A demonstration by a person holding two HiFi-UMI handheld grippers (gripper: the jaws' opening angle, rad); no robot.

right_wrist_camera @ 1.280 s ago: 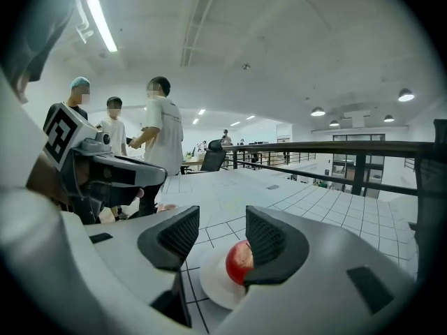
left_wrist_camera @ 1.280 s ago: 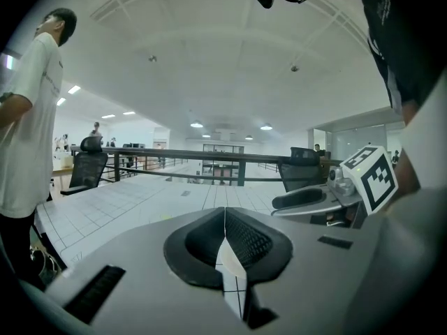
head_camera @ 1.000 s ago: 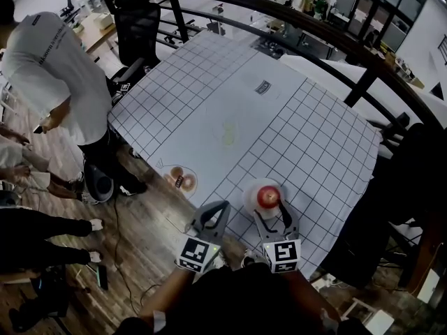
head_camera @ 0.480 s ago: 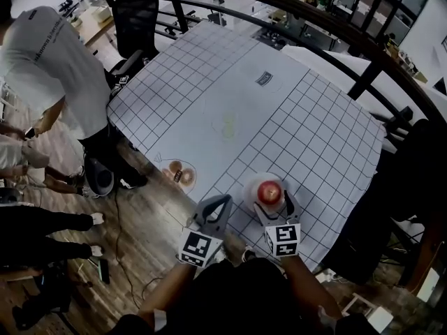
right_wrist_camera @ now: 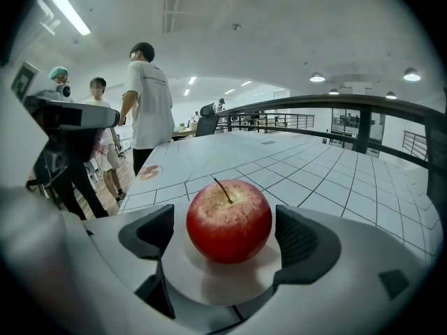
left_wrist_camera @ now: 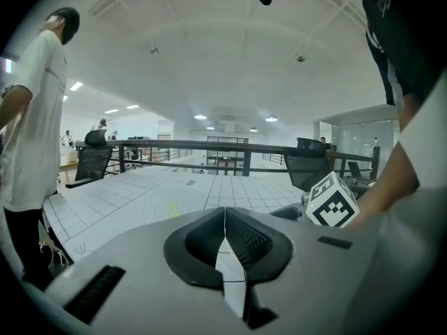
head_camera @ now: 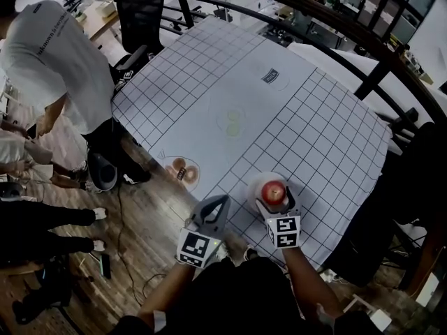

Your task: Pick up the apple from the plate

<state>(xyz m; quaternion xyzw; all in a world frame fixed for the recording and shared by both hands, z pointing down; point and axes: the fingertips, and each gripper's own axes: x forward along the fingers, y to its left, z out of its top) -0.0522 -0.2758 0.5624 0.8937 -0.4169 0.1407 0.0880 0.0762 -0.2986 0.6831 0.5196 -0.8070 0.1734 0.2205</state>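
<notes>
A red apple with a short stem stands upright on a small white plate near the front edge of the gridded table sheet. My right gripper reaches around it; its jaws are opening, one dark pad on each side of the apple with a gap to its skin. My left gripper hovers over the table's front edge left of the plate, shut with nothing in it.
A person in a white shirt stands by the table's left corner, with more people behind. A black office chair and a dark railing border the far side. An orange printed mark sits at the sheet's front-left edge.
My right gripper came down and forward, and its jaws spread until they stood on either side of the apple. The left gripper stayed where it was.
</notes>
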